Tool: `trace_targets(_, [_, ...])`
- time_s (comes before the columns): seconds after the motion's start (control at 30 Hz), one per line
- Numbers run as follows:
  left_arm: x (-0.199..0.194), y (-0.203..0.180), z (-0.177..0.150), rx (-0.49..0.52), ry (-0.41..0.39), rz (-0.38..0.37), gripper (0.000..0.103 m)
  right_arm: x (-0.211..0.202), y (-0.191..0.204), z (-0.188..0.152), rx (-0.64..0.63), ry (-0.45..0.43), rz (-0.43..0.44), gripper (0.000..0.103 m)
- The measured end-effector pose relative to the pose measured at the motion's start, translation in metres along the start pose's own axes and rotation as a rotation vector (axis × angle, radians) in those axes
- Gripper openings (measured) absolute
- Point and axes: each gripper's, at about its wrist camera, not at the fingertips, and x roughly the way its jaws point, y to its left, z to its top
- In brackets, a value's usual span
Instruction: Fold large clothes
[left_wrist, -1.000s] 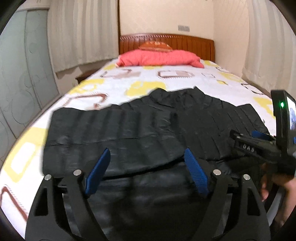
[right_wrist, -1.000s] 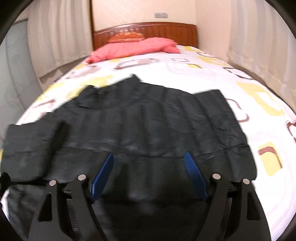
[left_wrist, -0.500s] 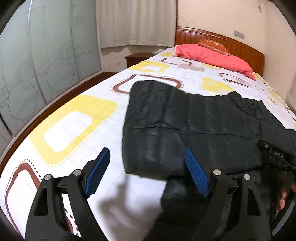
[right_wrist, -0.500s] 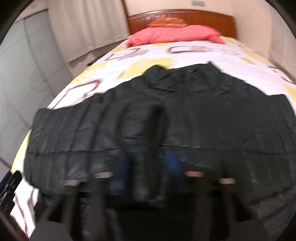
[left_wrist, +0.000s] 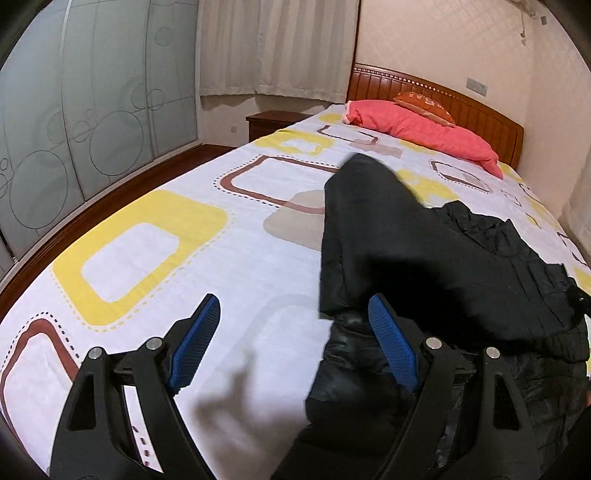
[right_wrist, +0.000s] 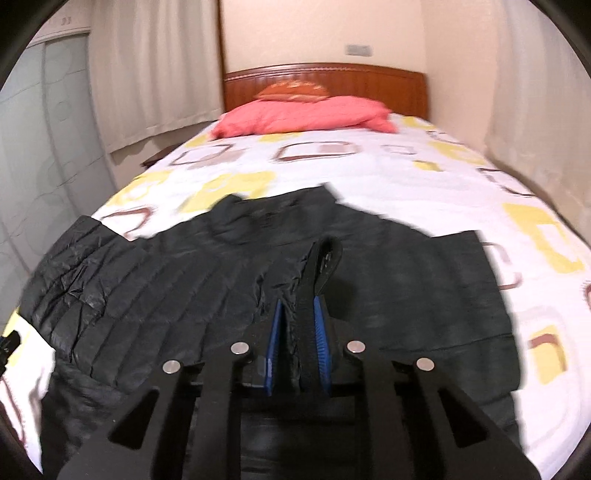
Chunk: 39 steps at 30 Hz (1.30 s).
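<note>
Fabric is pinched in my right claw (right_wrist: 297, 334): its blue pads have just been closing, and a ridge of the black jacket (right_wrist: 229, 280) now stands gathered between them. My left claw (left_wrist: 293, 343) gapes wide with nothing in it, hanging over the bed (left_wrist: 155, 236) just beside the garment's near edge. To fold well, I judge I should keep that pinch firm, lift only enough to clear the layer beneath, and carry the flap across evenly so no quilting bunches; the empty claw could take the hem beside it to keep the edge straight. The jacket is a dark quilted puffer lying across the foot of the patterned bed, collar toward the red pillow (right_wrist: 306, 116), one sleeve crumpled at the left side, its cloth slick and creased.
</note>
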Motion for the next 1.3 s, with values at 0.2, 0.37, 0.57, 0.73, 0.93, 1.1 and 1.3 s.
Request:
trace_targets(0.2, [0.009, -0.018, 0.0, 0.002, 0.026, -0.035, 0.082, 0.004, -0.059, -0.004, 0.032, 0.017, -0.108, 0.018])
trace_targets(0.37, [0.023, -0.035, 0.002, 0.03, 0.037, -0.036, 0.082, 0.017, -0.093, -0.015, 0.065, 0.057, -0.162, 0.018])
trace_targets(0.57, [0.043, -0.052, 0.002, 0.066, 0.075, -0.036, 0.082, 0.041, -0.119, -0.039, 0.13, 0.141, -0.153, 0.019])
trace_targets(0.73, [0.05, -0.068, 0.011, 0.107, 0.066, -0.041, 0.082, 0.024, -0.118, -0.035, 0.189, 0.116, -0.148, 0.021])
trace_targets(0.93, [0.076, -0.089, 0.017, 0.147, 0.07, -0.01, 0.082, 0.015, -0.077, -0.03, 0.176, 0.051, -0.089, 0.06])
trace_targets(1.1, [0.105, -0.094, 0.007, 0.172, 0.136, 0.027, 0.079, 0.051, -0.058, -0.045, 0.096, 0.144, -0.11, 0.059])
trace_targets(1.3, [0.108, -0.089, 0.009, 0.149, 0.172, 0.011, 0.07, 0.049, -0.056, -0.044, 0.088, 0.146, -0.132, 0.059])
